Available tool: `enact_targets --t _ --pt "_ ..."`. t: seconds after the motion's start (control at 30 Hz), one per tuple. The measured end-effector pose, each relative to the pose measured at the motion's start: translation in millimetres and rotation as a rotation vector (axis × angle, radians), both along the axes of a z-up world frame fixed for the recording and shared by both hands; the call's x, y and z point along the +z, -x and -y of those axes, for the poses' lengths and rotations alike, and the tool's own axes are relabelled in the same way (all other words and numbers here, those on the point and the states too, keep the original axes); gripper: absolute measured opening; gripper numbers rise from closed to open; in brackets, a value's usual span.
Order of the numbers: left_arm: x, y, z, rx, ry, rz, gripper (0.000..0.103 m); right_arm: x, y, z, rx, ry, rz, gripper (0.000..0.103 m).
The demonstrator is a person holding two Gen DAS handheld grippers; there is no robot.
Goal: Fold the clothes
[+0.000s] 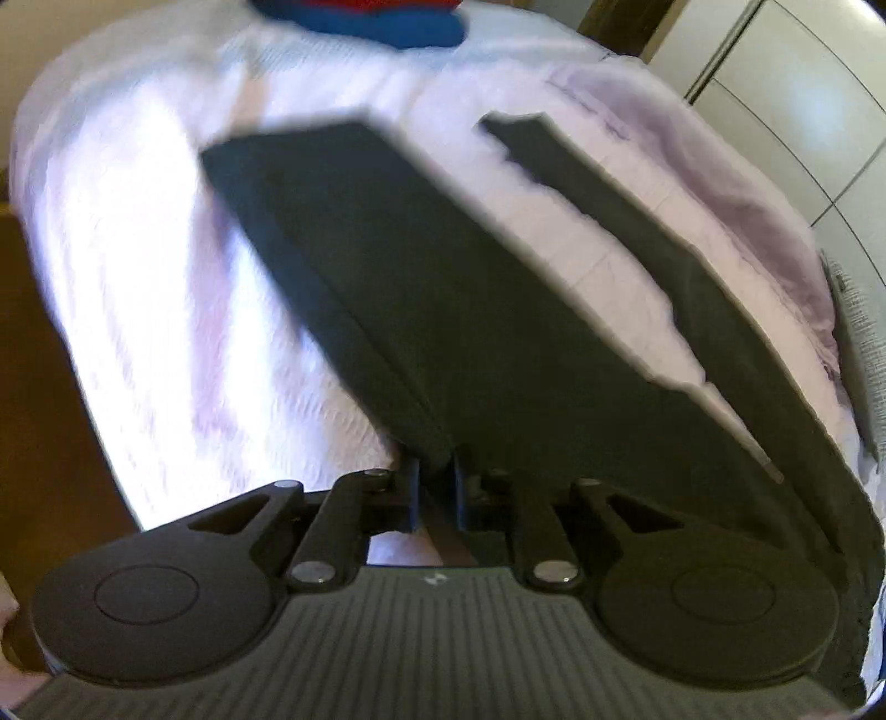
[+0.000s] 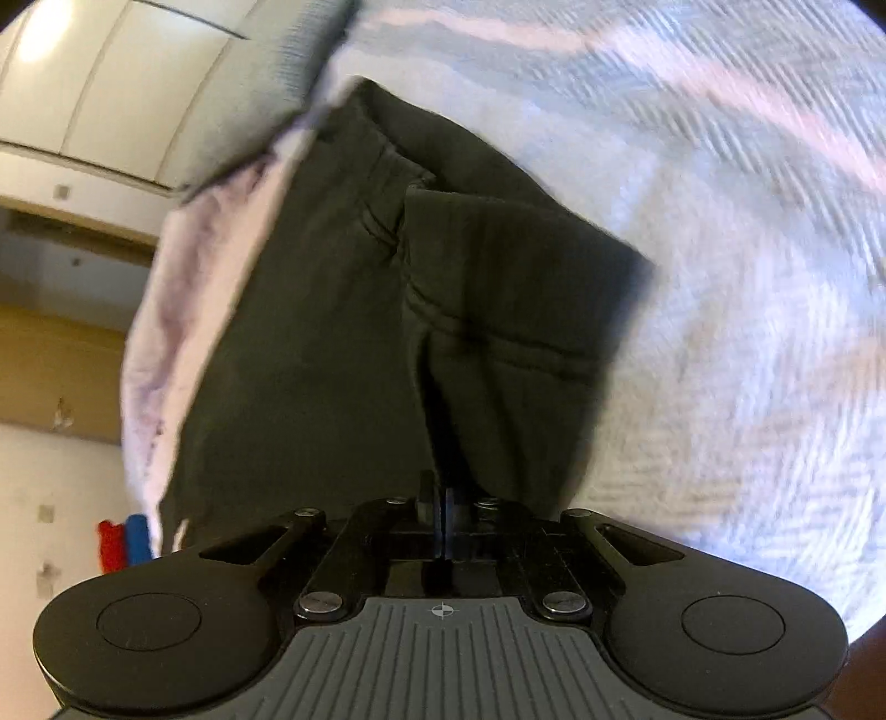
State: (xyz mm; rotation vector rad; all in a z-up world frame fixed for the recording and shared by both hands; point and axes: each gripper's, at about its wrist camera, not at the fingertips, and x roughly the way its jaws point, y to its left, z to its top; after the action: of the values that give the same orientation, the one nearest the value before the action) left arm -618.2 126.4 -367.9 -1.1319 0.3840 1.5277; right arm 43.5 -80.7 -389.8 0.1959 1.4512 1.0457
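The left gripper (image 1: 434,476) has its fingers pinched narrow on a fold of the dark garment (image 1: 421,288), which runs out from them taut and flat; the right gripper (image 2: 440,498) likewise has its fingers nearly together with the garment (image 2: 387,332) clamped between them, a seamed edge doubling over just ahead. The garment hangs or drapes between both grips over the bed (image 1: 138,249), covered in a pale lilac sheet, and both views are blurred, so how much of it touches the sheet cannot be told. The step in hand looks like carrying a held edge across to make a fold; doing it well likely means keeping both grips level and the cloth stretched so the seam lands straight. Open sheet lies to the left gripper's left; the bed edge (image 2: 160,332) sits close on the right gripper's left, and a red and blue stack (image 1: 365,16) sits at the far end.
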Motion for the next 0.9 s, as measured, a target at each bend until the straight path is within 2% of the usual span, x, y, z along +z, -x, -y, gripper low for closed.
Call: enact_targets --t 0.07,0.1,0.13,0.17,0.2,0.23,0.27,0.3,0.47,0.57,0.67,0.73,0.77,0.8,0.9 --pt "2.9 3.3 -4.3 0.009 -0.003 0.026 0.012 0.6 0.3 -3.2 0.011 0.014 0.014 0.000" --pt "6.8 1.3 -7.1 -0.006 -0.002 0.010 0.012 0.9 0.4 -4.8 0.016 0.021 0.021 0.003" --pt "10.4 -0.6 -9.2 -0.018 -0.001 -0.004 0.012 1.2 0.6 -6.5 0.021 0.028 0.028 0.009" --pt "12.1 -1.4 -7.9 -0.019 0.002 -0.012 0.013 1.5 0.7 -8.1 0.027 0.035 0.036 0.024" --pt "13.7 -2.3 -6.6 -0.021 0.004 -0.020 0.014 1.8 0.9 -9.7 0.032 0.042 0.043 0.033" --pt "15.4 -3.1 -5.3 -0.022 0.007 -0.028 0.015 2.1 1.0 -11.3 0.037 0.050 0.050 0.033" --pt "17.0 -3.9 -4.0 -0.023 0.009 -0.036 0.017 2.4 1.2 -12.9 0.043 0.057 0.057 0.025" --pt "18.7 -4.7 -2.7 -0.025 0.012 -0.044 0.018 2.7 1.3 -14.5 0.048 0.064 0.064 0.004" --pt "34.5 -13.5 11.1 -0.036 0.036 -0.150 0.017 25.3 2.0 -11.1 0.049 0.089 0.170 0.006" --pt "47.5 -23.0 19.7 -0.053 0.021 -0.201 0.016 39.9 2.4 -8.5 0.048 0.104 0.237 0.008" --pt "52.1 -37.5 20.1 -0.081 0.011 -0.210 0.016 55.6 -12.4 -5.9 0.005 0.069 0.371 0.010" --pt "51.2 -50.7 17.7 -0.105 0.007 -0.200 0.016 62.3 -26.2 -7.9 -0.007 0.050 0.448 0.028" --pt "50.0 -58.6 16.9 -0.119 0.007 -0.199 0.016 59.8 -34.5 -12.5 0.016 0.050 0.467 0.050" --pt "48.5 -66.2 16.0 -0.133 0.006 -0.197 0.016 56.4 -41.9 -17.0 0.041 0.050 0.485 0.058" --pt "42.8 -89.5 14.6 -0.178 0.001 -0.210 0.016 40.0 -59.8 -24.0 0.156 0.043 0.434 0.056"
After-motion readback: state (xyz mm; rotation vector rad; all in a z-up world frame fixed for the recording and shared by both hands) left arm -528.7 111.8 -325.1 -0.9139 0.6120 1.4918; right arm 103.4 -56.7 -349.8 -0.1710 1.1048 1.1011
